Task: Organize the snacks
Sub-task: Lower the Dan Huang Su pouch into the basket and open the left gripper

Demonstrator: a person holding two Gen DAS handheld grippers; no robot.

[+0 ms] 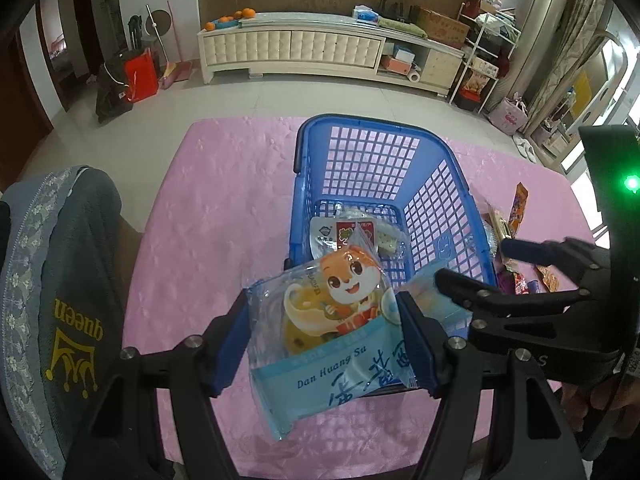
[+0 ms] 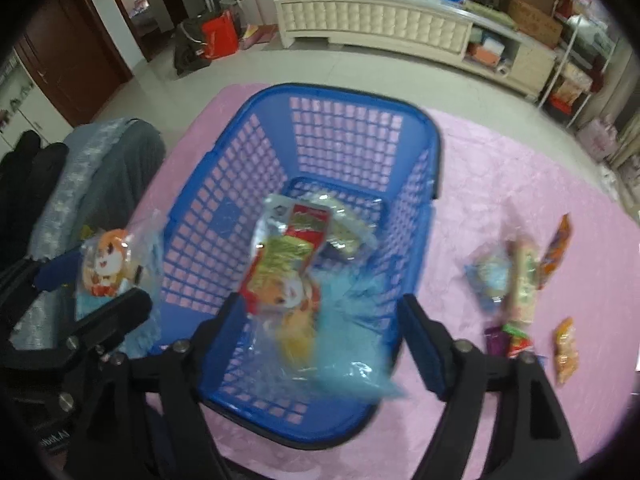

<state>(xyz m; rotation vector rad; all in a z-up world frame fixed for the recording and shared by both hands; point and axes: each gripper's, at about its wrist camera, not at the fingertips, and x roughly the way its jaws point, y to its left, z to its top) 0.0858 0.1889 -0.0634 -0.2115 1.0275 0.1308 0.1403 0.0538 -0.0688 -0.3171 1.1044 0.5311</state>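
Note:
My left gripper (image 1: 324, 344) is shut on a light blue snack packet (image 1: 332, 328) with a cartoon squirrel, held just in front of the blue basket (image 1: 316, 136). The packet also shows in the right wrist view (image 2: 110, 268) at the basket's left side. My right gripper (image 2: 320, 332) is open above the basket (image 2: 224, 152); a similar blue packet (image 2: 320, 332) lies blurred between its fingers, apparently loose inside the basket. Other snack packets (image 2: 308, 228) lie on the basket floor. The right gripper (image 1: 472, 264) appears at the right of the left wrist view.
Several loose snacks (image 2: 524, 284) lie on the pink tablecloth (image 2: 520, 184) right of the basket. A grey cloth-covered chair back (image 1: 60, 280) stands at the left. A white cabinet (image 1: 296, 48) and floor are beyond the table.

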